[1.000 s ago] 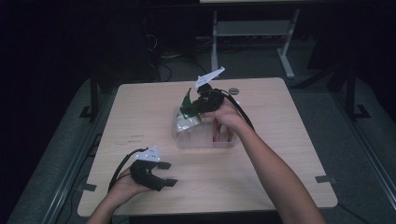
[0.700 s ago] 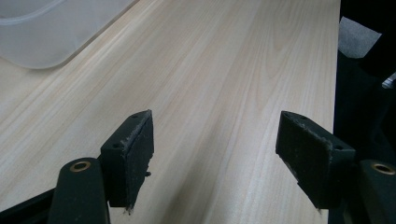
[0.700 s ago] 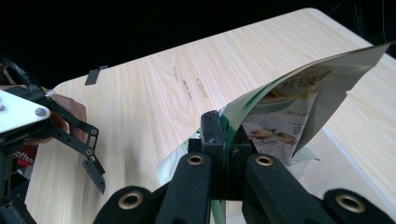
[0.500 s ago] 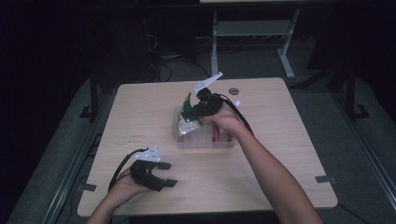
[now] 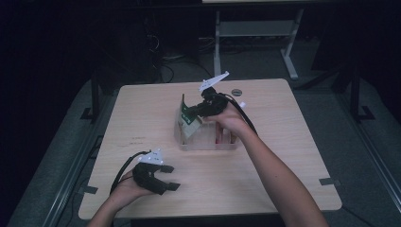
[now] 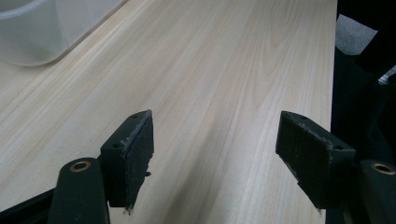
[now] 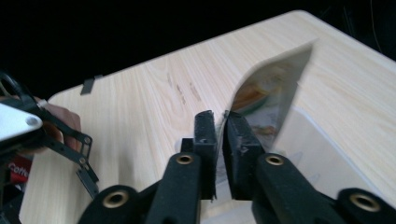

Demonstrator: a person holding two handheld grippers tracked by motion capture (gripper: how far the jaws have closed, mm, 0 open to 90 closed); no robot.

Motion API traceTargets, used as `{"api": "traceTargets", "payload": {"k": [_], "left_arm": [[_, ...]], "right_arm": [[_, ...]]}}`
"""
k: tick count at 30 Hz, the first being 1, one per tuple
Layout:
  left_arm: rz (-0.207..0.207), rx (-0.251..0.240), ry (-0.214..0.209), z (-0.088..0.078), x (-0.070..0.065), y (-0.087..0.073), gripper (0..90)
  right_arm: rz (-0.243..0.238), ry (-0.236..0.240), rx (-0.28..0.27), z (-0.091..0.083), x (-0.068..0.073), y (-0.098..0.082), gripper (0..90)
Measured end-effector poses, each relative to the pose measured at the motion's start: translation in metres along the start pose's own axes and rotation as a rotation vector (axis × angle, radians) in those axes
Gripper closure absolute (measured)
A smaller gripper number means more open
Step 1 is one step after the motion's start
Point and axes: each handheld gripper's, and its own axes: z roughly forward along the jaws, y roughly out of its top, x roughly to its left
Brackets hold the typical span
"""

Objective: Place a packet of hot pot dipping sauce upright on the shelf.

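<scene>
Holding a packet (image 5: 188, 113) over the bin (image 5: 208, 142) w/ the right gripper (image 5: 196, 109); left gripper (image 5: 165, 177) idle.

L to R in the high view: left gripper rests low on the table (image 5: 283, 156) near the front-left edge, well apart from the bin; in the left gripper view (image 6: 212, 154) its jaws stand wide w/ nothing but bare wood between. Clear bin sits mid-table. Right gripper hangs above the bin's left end. In the right gripper view (image 7: 219, 140) the thin flat packet (image 7: 266, 98) stands on edge in the narrow gap between the pads; jaws have just been opening a bit, a sliver of gap shows at one pad, can't tell if they press on it. Small dark disc (image 5: 236, 91) lies by the far edge.
</scene>
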Motion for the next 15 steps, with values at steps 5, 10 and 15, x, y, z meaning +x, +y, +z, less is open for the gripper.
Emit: {"api": "traceTargets", "payload": {"k": [5, 10, 15], "left_arm": [[0.005, 0.009, -0.003, 0.0, 0.0, 0.0, 27.0], [0.003, 0.008, -0.003, 0.0, 0.0, 0.0, 27.0], [0.005, 0.01, -0.003, 0.001, 0.0, 0.0, 26.9]], "right_arm": [[-0.003, -0.034, -0.002, -0.005, 0.002, -0.001, 75.0], [-0.023, -0.091, 0.007, -0.008, 0.007, -0.001, 55.0], [-0.043, -0.156, 0.05, -0.008, 0.013, -0.002, 43.7]]}}
